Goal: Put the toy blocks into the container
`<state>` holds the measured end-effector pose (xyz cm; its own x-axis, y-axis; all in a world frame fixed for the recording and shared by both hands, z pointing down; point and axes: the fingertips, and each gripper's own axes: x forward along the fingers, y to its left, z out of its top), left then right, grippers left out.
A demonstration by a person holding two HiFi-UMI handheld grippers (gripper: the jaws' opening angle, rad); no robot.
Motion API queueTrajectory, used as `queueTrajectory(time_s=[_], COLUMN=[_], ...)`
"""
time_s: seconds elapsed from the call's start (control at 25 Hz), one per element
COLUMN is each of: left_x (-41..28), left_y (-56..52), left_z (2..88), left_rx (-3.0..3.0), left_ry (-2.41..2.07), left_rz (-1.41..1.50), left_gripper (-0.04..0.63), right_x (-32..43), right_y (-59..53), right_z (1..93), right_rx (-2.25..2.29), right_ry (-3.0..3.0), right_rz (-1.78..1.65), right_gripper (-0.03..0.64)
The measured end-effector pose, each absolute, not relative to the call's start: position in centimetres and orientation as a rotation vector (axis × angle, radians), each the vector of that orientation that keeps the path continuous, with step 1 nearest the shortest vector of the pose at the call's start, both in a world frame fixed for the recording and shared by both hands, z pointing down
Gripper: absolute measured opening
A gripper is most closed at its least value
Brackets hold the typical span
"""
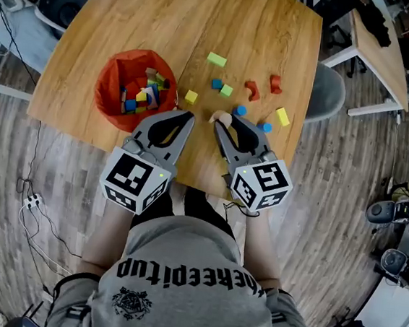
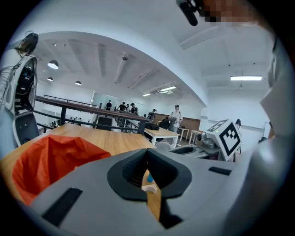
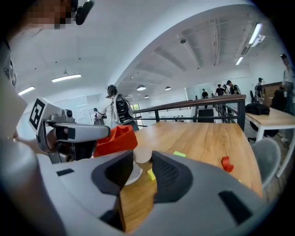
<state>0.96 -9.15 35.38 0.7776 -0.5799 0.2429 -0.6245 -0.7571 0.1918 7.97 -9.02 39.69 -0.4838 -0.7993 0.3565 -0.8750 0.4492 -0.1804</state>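
Head view, reading from the left: the orange container (image 1: pixel 110 75) sits near the tabletop (image 1: pixel 277 29) edge, already holding a heap of blocks. Its walls look soft and crumpled, so a careless drop on the rim could fold it or bounce a piece back out.

Just beside it is my left hand-held gripper (image 1: pixel 188 115), clenched on nothing, with only bare wood showing through the slit between its jaws. It lies directly between the container and my other hand, and that is my main worry: carrying the load across could knock the two together.

My right hand-held gripper (image 1: pixel 226 121) is grasping a pale wooden block (image 3: pixel 142 156), pinched only at the very tips of the jaws. It looks rounded, possibly a cylinder, though I can't be sure from this angle. With so shallow a hold on a curved face, I judge a quick swing or a tilt could squirt it free.

Further right, loose blocks are scattered well apart, among them a yellow block (image 1: pixel 283 116) and a red block (image 1: pixel 274 84). A dropped piece could scatter them or roll off the edge.
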Motion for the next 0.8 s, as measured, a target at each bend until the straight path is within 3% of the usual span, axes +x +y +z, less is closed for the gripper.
queueTrajectory(time_s=[0.8], left_x=[-10.1], left_y=[-8.9], left_z=[33.5], left_rx=[2.601], left_ry=[-1.293], left_rz=[0.166], left_gripper=[0.015], right_x=[-2.4], right_y=[-11.6], right_z=[35.8], right_rx=[1.195], right_ry=[-2.674], right_rz=[0.356], right_gripper=[0.134])
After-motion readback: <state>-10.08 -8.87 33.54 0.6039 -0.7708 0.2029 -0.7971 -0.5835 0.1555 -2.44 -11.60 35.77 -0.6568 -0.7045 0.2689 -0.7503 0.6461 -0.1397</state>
